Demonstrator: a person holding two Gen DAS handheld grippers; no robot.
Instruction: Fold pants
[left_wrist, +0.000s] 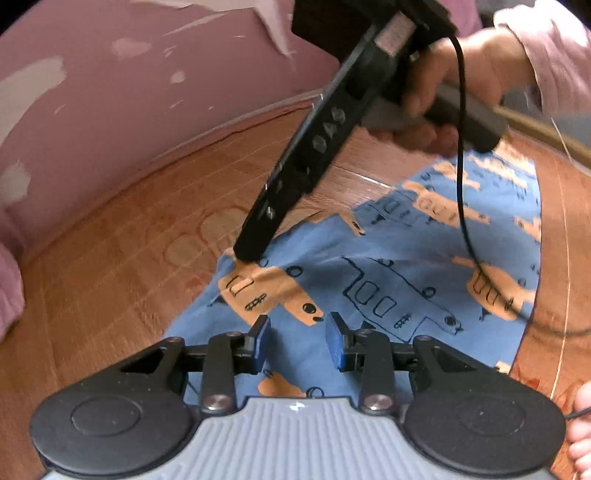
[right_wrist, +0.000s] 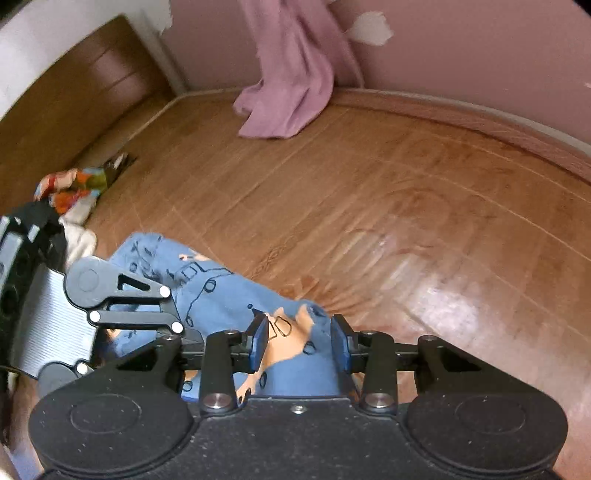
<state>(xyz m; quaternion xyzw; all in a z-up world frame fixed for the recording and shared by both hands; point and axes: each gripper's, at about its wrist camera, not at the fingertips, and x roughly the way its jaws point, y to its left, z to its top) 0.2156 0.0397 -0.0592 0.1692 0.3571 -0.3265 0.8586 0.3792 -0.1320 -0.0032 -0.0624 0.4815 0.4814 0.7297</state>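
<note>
Both tongs gape empty over the pants (left_wrist: 369, 280) spread on the floor (left_wrist: 129, 240), the right tongs (right_wrist: 297, 341) at their twelve-o'clock corner, the left tongs (left_wrist: 297, 339) at six, apparently poised to pinch edges for folding.

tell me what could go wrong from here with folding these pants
1. The black cable from the right gripper drapes across the blue pants; it may catch in the fold.
2. Both grippers look open, the left gripper too, so a lift now would likely leave the cloth behind.
3. The wooden surface looks glossy, so the pants may slide instead of creasing.
</note>
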